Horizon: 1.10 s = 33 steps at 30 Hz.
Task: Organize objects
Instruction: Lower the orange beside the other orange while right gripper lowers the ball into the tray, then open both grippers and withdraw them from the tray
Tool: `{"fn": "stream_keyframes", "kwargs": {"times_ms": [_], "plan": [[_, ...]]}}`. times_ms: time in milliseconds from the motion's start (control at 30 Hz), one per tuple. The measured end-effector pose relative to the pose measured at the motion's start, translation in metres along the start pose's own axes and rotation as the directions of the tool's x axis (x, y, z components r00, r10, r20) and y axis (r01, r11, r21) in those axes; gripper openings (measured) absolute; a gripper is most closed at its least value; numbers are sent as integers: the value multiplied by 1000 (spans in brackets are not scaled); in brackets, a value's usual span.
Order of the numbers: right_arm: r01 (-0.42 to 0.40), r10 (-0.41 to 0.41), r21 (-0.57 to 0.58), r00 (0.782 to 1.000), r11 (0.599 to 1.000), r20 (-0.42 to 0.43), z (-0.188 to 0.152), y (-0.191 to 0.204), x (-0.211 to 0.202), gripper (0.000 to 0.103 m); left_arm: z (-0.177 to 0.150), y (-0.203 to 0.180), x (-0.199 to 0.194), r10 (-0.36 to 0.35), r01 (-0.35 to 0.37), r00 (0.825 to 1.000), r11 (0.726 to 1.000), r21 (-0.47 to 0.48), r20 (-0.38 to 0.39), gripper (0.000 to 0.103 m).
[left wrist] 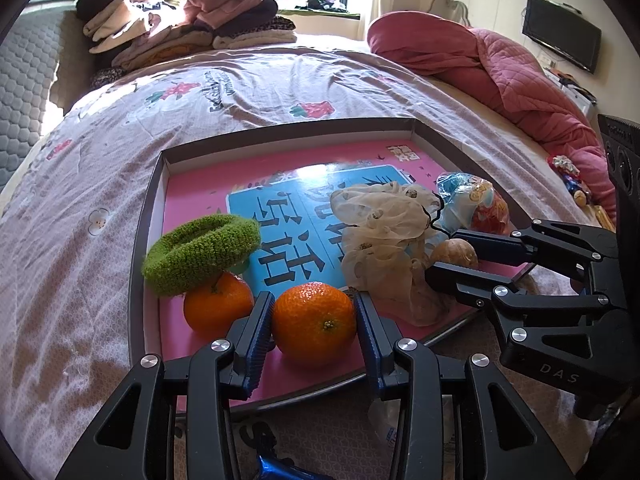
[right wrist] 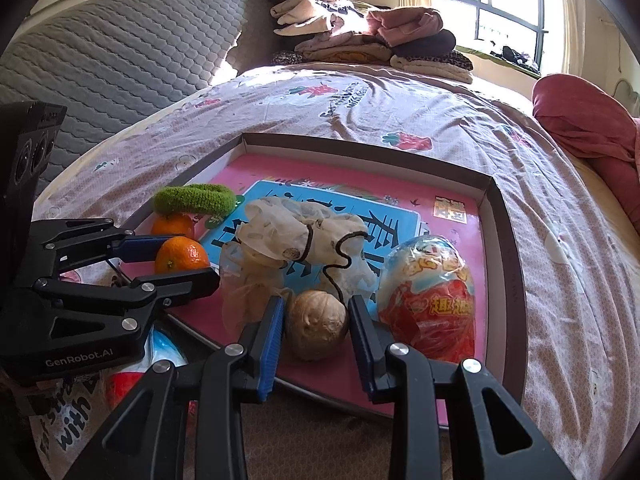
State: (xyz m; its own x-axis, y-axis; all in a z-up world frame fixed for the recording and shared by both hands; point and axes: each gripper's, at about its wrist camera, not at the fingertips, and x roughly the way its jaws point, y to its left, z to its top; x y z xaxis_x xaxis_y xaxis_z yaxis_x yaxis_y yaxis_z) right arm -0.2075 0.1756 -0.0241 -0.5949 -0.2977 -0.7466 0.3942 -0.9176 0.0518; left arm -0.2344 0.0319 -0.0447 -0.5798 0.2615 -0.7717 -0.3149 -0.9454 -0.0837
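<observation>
We have both claws lowered over a shallow dark-rimmed cardboard box lid (left wrist: 149, 216) with a pink and blue printed floor, lying on the pale floral bedspread (left wrist: 280, 88). Our left gripper (left wrist: 314, 322) is clenched on a round orange mandarin (left wrist: 314, 323): its blue ribbed pads press the fruit on both sides near the lid's closest edge. Just to its left a second mandarin (left wrist: 216, 304) lies under a fuzzy green knitted hair ring (left wrist: 200, 252). Our right gripper (right wrist: 316, 322) is grasping a round tan walnut (right wrist: 317, 323), with both pads touching its sides. Behind the walnut lies a crumpled cream gauze scrunchie (right wrist: 296, 232) with a dark cord, and just to the right a red and blue plastic snack packet (right wrist: 430, 292).
</observation>
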Motion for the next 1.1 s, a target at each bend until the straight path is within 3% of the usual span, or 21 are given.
{"fn": "stream_keyframes", "kwargs": {"times_ms": [700, 1100], "plan": [[32, -32, 12, 999, 999, -4, 3, 2, -8, 38, 5, 3, -7, -15, 15, 1000, 1000, -17, -19, 51], [51, -53, 22, 994, 998, 96, 13, 1, -45, 39, 17, 10, -56, 28, -24, 996, 999, -47, 83, 65]]}}
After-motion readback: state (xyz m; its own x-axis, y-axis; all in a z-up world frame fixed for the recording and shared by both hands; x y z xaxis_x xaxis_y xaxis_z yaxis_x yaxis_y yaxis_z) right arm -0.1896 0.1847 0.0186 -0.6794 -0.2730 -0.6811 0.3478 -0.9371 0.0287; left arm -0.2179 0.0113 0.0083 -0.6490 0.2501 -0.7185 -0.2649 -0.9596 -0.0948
